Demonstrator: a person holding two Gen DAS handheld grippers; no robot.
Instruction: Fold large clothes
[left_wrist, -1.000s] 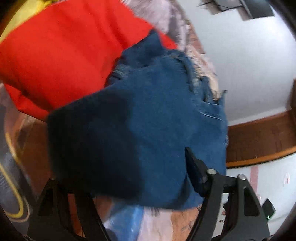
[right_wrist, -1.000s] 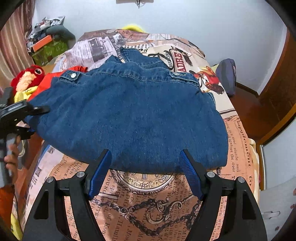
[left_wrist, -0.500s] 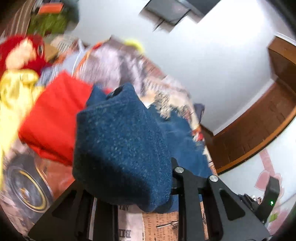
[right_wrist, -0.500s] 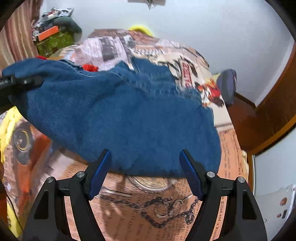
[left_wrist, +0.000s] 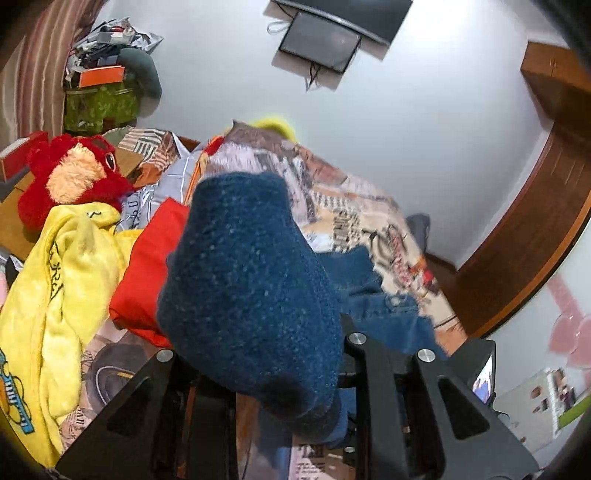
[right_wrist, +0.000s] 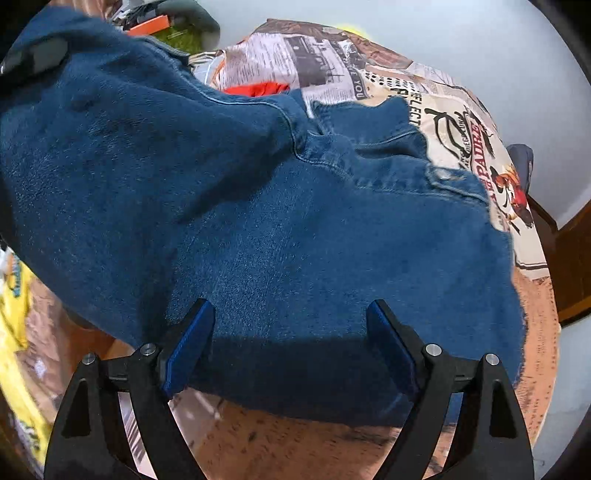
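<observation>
A blue denim garment (right_wrist: 295, 229) lies on the printed bedspread (right_wrist: 436, 96). Its left side is lifted high off the bed. My left gripper (left_wrist: 258, 369) is shut on that lifted denim edge (left_wrist: 243, 280), which bulges over the jaws and hides the fingertips. My right gripper (right_wrist: 291, 350) is open, its blue pads (right_wrist: 188, 350) spread apart just above the garment's near edge and holding nothing.
A red folded cloth (left_wrist: 147, 280), a yellow garment (left_wrist: 62, 280) and a red plush toy (left_wrist: 70, 177) lie at the bed's left. A cluttered shelf (left_wrist: 99, 92) stands behind. A wooden door frame (left_wrist: 535, 229) is on the right.
My left gripper has lifted the denim's left side up off the bed and swung upward. The right gripper has stayed open and moved closer over the near edge.
</observation>
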